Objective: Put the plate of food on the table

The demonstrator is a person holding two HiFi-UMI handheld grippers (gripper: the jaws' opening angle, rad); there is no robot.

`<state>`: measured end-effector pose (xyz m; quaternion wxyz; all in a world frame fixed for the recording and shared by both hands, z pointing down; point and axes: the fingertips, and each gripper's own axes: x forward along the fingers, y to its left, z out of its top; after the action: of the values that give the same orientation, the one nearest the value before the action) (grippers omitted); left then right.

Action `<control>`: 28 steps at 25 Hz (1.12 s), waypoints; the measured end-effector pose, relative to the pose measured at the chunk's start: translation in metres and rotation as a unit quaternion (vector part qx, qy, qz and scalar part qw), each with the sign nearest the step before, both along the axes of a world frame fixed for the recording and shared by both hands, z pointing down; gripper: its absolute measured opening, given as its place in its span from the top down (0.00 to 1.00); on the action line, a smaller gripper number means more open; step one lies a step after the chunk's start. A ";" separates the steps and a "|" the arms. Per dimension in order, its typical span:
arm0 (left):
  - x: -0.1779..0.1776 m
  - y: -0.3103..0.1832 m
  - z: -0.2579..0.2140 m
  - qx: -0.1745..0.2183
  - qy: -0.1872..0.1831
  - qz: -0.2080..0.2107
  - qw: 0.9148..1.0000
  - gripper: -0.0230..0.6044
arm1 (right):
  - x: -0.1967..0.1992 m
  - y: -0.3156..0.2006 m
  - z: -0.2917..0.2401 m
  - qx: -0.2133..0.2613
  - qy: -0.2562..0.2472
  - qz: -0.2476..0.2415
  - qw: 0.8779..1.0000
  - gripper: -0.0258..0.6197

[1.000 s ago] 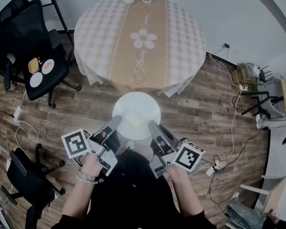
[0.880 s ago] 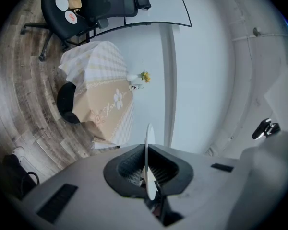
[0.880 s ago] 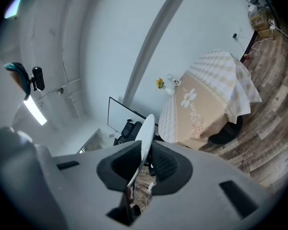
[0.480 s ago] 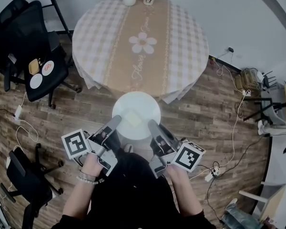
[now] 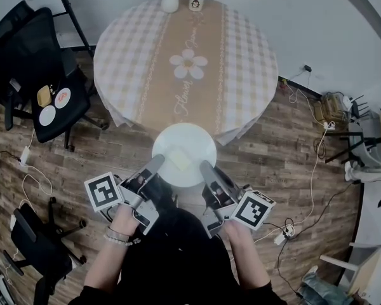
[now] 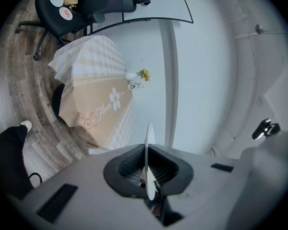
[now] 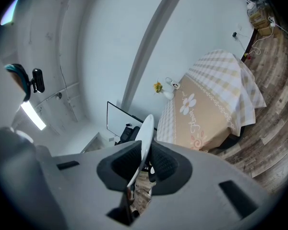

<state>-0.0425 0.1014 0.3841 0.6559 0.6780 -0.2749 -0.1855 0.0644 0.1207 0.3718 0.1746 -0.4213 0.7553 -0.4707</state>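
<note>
A white plate [image 5: 185, 146] with a pale yellow piece of food [image 5: 180, 160] on it hangs level over the wooden floor, just short of the near edge of the round table [image 5: 241, 49] with its checked cloth. My left gripper [image 5: 157, 164] is shut on the plate's left rim and my right gripper [image 5: 207, 168] is shut on its right rim. In the left gripper view the plate [image 6: 148, 143] shows edge-on between the dark pads of the left gripper [image 6: 148, 170]. The right gripper view shows the plate [image 7: 145, 131] the same way, pinched in the right gripper [image 7: 140, 164].
A white vase with flowers [image 5: 169, 0] and a mug [image 5: 195, 2] stand at the table's far edge. A black office chair [image 5: 70, 84] with small dishes [image 5: 47, 114] stands at the left. Cables [image 5: 305, 183] and a power strip lie on the floor at the right.
The table's near edge has come closer to the plate. Both grippers keep the same hold on the plate's rim.
</note>
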 end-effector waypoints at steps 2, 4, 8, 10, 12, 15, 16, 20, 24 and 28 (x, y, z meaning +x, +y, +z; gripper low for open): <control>0.002 -0.009 -0.001 0.001 0.000 0.005 1.000 0.95 | 0.001 -0.008 0.000 0.000 0.000 0.004 1.000 0.91; 0.004 -0.017 0.000 0.000 0.002 0.010 1.000 0.95 | 0.003 -0.014 0.001 -0.002 0.002 0.009 1.000 0.91; 0.009 -0.032 0.006 -0.006 0.004 0.021 1.000 0.95 | 0.007 -0.028 0.006 -0.003 0.008 0.017 1.000 0.91; 0.010 -0.042 0.008 -0.007 0.004 0.027 1.000 0.95 | 0.009 -0.037 0.008 -0.007 0.006 0.023 1.000 0.91; 0.012 -0.053 0.009 -0.007 0.003 0.034 0.999 0.95 | 0.009 -0.047 0.009 -0.007 0.008 0.027 1.000 0.91; 0.014 -0.073 0.010 -0.007 0.000 0.042 0.999 0.95 | 0.011 -0.064 0.009 -0.009 0.009 0.033 0.999 0.91; 0.015 -0.080 0.008 -0.006 0.000 0.042 0.999 0.95 | 0.012 -0.072 0.008 -0.010 0.008 0.035 0.999 0.91; 0.012 -0.101 0.007 -0.004 0.004 0.042 0.999 0.95 | 0.008 -0.094 0.004 0.001 0.018 0.032 0.999 0.91; 0.009 -0.111 0.005 0.000 0.005 0.044 0.999 0.95 | 0.006 -0.103 0.003 0.003 0.019 0.037 0.999 0.91; 0.006 -0.134 0.002 0.005 0.005 0.049 0.999 0.95 | 0.003 -0.123 0.001 0.001 0.014 0.046 0.999 0.91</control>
<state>-0.0362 -0.0322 0.3863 0.6626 0.6928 -0.2371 -0.1575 0.0669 -0.0025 0.3724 0.1866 -0.4620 0.7379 -0.4553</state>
